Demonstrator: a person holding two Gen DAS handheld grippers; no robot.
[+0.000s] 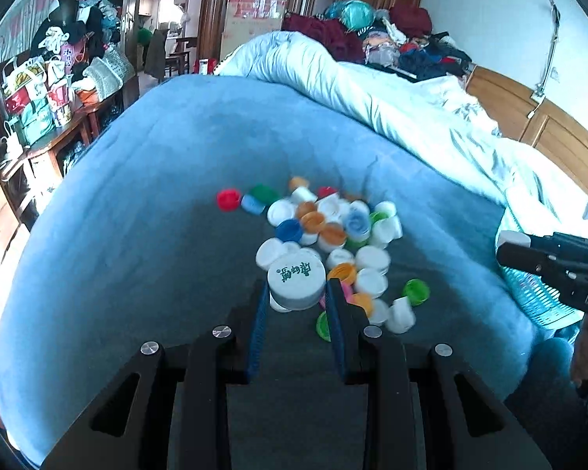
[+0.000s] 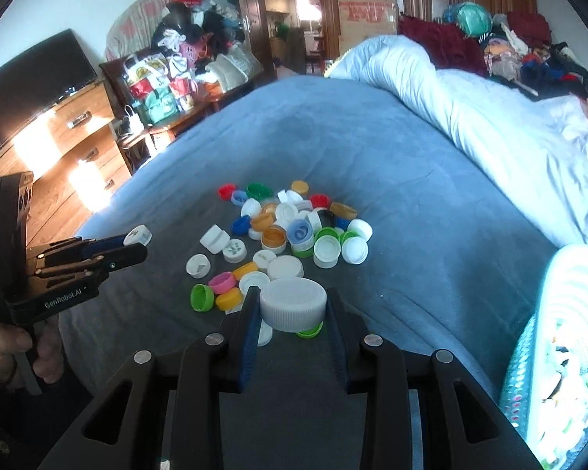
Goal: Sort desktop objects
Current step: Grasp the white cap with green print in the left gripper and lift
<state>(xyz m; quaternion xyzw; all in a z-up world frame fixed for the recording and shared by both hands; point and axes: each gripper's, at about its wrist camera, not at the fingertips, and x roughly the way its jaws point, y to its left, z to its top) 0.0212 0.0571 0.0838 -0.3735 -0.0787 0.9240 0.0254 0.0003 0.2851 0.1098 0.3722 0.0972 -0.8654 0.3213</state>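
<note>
A pile of coloured and white bottle caps lies on the blue bedspread; it also shows in the right wrist view. My left gripper is shut on a white cap with green print, held above the pile. From the right wrist view the left gripper is at the left with that cap at its tips. My right gripper is shut on a large plain white ribbed cap. In the left wrist view the right gripper is at the right edge holding a white cap.
A teal mesh basket holding white caps stands at the right, also seen in the left wrist view. A rolled pale quilt lies along the far right of the bed. A wooden dresser with bags stands left.
</note>
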